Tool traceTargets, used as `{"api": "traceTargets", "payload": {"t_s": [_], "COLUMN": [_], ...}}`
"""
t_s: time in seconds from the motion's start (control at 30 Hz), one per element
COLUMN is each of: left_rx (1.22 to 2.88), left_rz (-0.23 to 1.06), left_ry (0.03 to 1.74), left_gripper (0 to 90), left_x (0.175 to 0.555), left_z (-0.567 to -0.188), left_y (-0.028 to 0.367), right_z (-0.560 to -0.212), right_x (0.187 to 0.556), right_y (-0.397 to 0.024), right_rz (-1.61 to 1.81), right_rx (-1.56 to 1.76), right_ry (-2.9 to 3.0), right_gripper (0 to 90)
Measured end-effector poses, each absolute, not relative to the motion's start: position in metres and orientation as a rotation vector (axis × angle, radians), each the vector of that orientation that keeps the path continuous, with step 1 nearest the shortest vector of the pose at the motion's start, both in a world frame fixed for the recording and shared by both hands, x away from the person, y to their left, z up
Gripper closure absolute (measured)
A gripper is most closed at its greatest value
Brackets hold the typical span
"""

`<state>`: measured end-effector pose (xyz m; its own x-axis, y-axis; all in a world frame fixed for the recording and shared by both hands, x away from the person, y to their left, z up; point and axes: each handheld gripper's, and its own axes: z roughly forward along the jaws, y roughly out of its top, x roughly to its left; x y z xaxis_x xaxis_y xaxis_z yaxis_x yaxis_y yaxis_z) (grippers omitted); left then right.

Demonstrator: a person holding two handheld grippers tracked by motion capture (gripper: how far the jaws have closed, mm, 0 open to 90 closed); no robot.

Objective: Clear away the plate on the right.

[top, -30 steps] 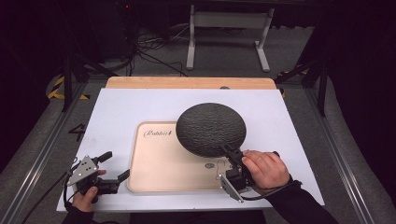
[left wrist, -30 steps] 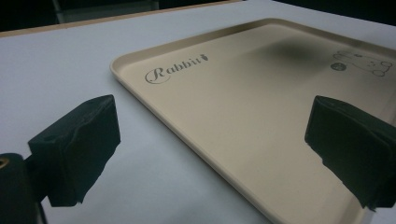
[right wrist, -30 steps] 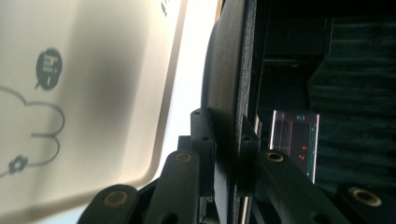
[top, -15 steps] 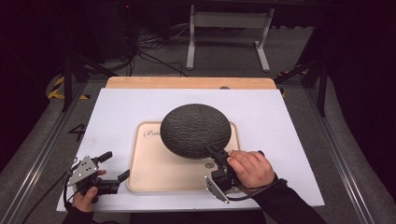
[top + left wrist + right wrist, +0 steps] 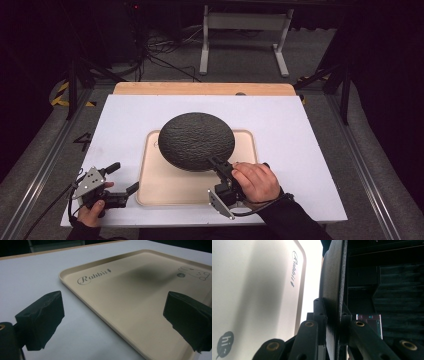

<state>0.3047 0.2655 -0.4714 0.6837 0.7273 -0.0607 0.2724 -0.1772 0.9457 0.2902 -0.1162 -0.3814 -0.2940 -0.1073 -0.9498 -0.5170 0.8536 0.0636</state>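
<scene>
The dark round plate (image 5: 196, 141) hangs over the tray's (image 5: 165, 185) twelve o'clock half, blocking passage there. The counter (image 5: 300, 145) lies open at three and nine o'clock; the tray's six o'clock half is bare.

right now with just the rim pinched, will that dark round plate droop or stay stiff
Probably stiff: the dark round plate stays flat above the beige tray though the right gripper pinches only its rim. Likely light, as one hand carries it. Its textured surface probably resists slipping.
</scene>
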Motion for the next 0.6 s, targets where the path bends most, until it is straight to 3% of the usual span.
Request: {"api": "traceTargets", "payload": {"t_s": [0.6], "left_rx": [1.756], "left_rz": [0.5], "left_ry": [0.797], "left_gripper": [4.1], "left_x": [0.305], "left_z": [-0.471], "left_y": [0.266], "right_z": [-0.405], "right_x": [0.294], "right_y": [-0.115], "right_rz": [0.389], "right_rx": [-0.474], "right_ry": [1.928], "right_gripper": [82.7]}}
